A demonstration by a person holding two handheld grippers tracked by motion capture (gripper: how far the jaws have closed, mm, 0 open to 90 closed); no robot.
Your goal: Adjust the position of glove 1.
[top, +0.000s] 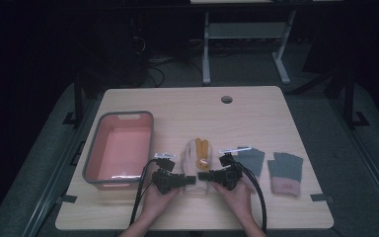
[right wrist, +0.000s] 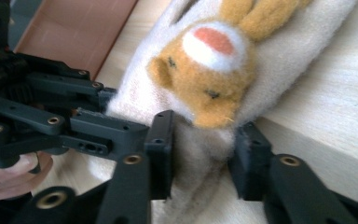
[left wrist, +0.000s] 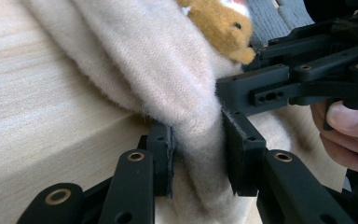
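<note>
A cream mitten (top: 193,157) with an orange plush animal (top: 202,148) on it lies mid-table. My left gripper (top: 191,180) and right gripper (top: 202,175) meet at its near cuff, facing each other. In the left gripper view the left gripper (left wrist: 200,158) is shut, pinching a fold of the cream mitten (left wrist: 158,60); the right gripper (left wrist: 303,74) sits just beyond it. In the right gripper view the right gripper (right wrist: 203,154) pinches the mitten (right wrist: 200,158) just below the plush animal (right wrist: 209,65), and the left gripper (right wrist: 51,116) reaches in from the left.
A grey-rimmed pink basin (top: 93,153) stands on the left of the table. Two grey fingerless gloves (top: 251,160) (top: 285,173) lie to the right of the mitten. A cable hole (top: 226,99) sits near the far edge. Cables trail from both grippers toward the front edge.
</note>
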